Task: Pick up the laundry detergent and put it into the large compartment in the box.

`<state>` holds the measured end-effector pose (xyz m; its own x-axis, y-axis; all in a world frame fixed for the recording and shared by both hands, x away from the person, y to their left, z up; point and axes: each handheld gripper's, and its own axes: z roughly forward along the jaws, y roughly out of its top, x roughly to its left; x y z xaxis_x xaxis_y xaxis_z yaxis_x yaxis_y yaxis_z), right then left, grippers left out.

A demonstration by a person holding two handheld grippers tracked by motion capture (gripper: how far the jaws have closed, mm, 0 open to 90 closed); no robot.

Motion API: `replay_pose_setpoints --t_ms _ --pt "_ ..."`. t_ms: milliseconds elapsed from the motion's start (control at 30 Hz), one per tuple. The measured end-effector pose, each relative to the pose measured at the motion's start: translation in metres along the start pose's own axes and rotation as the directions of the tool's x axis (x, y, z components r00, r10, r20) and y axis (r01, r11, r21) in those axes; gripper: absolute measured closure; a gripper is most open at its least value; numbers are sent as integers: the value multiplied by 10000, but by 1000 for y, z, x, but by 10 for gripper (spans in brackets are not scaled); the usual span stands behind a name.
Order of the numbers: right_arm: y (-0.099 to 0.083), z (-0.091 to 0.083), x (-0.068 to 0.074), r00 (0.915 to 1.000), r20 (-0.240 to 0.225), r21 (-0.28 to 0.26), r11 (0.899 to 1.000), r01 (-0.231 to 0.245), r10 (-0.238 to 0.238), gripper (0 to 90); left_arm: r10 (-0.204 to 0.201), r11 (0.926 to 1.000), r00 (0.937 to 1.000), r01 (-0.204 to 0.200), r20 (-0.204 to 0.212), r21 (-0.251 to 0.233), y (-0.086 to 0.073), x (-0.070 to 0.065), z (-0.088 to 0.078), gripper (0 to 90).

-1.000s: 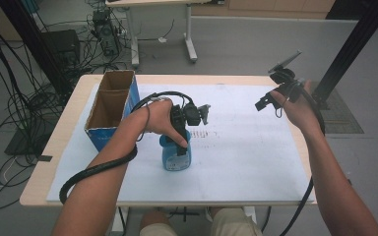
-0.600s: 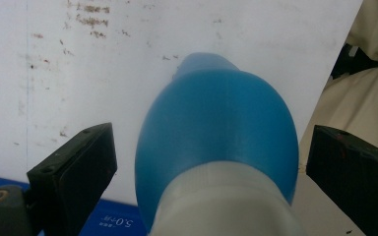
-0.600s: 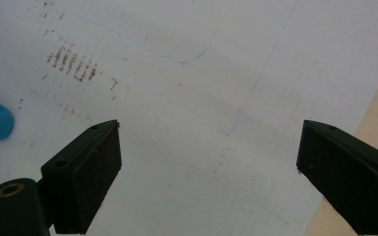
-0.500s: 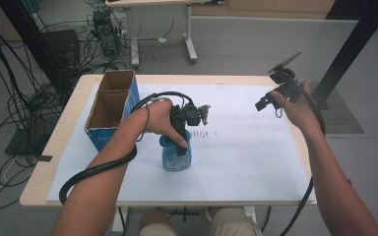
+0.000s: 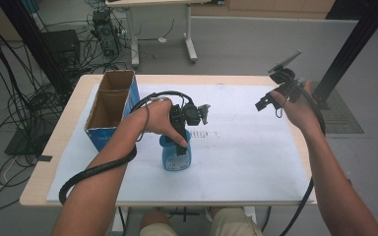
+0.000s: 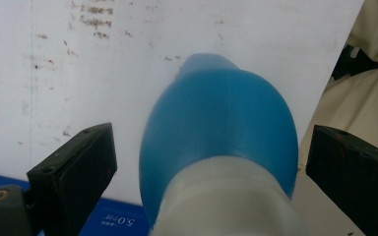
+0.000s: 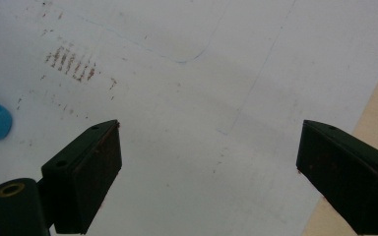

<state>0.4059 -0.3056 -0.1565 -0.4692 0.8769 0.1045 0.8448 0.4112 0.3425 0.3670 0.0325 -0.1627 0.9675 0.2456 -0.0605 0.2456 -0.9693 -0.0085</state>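
The jaws of the left gripper (image 6: 204,162) stand wide apart, one on each side of the blue bottle (image 6: 219,132), and in the left gripper view a gap shows between each pad and the bottle's body, so nothing is held yet. The bottle is blue plastic with a whitish neck part (I think it is a cleaner or spray bottle, but the label is too blurred to read). In the high view the left gripper (image 5: 181,142) comes down on the bottle (image 5: 176,157) from above, with the person's left hand (image 5: 157,117) behind it.

The bottle stands upright on the white sheet (image 5: 246,162) that covers the counter (image 5: 39,187), near the front edge and a little left of the middle. Just beside it, to the left and further back, is an open cardboard box (image 5: 109,109) with blue sides.

The right gripper (image 5: 270,101) is held in the air over the right far corner of the sheet, well apart from the bottle. Its jaws are also spread wide, with nothing between them.

My judgement: the reach is done and the jaws are placed around the bottle; closing, lifting and probably carrying it to the box are left.
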Motion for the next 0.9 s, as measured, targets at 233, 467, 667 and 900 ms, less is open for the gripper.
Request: replay_pose_setpoints --t_ms 233,467,667,900 --pt "0 0 1 10000 16 -19 10000 22 -22 101 -39 10000 10000 38 -66 -42 0 -1 -2 55" --pt "0 0 0 10000 11 -31 10000 -9 9 101 -48 10000 10000 47 -70 -57 -1 -1 -4 56" --pt "-1 0 0 10000 11 -40 10000 0 0 101 -36 10000 10000 35 -89 -59 -1 -1 -4 56" --pt "0 -1 0 10000 14 -24 10000 23 -23 101 -33 10000 10000 33 -78 -66 -1 0 -4 57"
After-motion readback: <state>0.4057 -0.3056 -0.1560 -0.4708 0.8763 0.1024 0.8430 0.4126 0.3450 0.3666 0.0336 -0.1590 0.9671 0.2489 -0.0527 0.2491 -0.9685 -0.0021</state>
